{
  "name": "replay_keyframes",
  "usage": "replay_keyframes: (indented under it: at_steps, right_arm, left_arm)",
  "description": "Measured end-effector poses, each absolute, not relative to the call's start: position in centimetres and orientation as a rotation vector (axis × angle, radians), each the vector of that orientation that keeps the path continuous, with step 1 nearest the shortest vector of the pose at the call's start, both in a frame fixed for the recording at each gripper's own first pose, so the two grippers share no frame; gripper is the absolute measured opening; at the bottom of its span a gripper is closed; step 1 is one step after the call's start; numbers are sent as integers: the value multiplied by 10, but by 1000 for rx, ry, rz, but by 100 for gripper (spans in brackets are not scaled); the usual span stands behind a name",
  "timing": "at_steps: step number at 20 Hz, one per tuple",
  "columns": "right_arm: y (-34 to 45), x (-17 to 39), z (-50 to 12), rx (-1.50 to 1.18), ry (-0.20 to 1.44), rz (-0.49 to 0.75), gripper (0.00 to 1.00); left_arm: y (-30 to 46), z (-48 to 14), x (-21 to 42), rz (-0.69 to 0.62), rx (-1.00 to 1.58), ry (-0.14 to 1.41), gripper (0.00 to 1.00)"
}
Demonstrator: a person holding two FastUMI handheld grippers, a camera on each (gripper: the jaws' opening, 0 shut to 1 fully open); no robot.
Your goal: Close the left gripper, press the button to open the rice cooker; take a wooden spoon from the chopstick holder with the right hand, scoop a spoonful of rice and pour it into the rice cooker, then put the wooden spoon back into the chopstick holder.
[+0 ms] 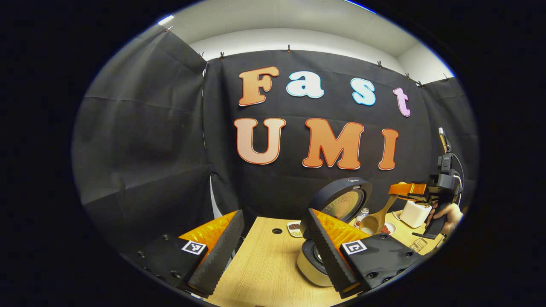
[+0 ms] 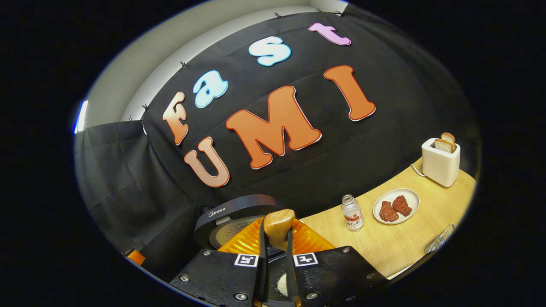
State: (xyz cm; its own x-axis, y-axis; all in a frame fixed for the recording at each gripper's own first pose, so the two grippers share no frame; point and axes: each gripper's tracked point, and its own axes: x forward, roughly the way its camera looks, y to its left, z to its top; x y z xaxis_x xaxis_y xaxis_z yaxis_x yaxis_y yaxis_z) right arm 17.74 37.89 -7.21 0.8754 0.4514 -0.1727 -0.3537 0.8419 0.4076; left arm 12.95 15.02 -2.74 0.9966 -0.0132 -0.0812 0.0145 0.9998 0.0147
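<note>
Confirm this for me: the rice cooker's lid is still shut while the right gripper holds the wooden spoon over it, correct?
Not quite. The rice cooker has its lid raised open, as the left gripper view shows. The rest holds: the right gripper grips the wooden spoon over the cooker.

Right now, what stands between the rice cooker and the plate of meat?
In the right gripper view, a small bottle stands on the table between the rice cooker and the plate of meat.
</note>
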Motion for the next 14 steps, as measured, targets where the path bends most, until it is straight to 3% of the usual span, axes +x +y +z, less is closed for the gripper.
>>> replay_keyframes:
  at_steps: [14]
  right_arm:
    - [412, 158, -89, 86, 219, 520, 16]
  left_arm:
    - [159, -32, 130, 18, 13, 88, 99]
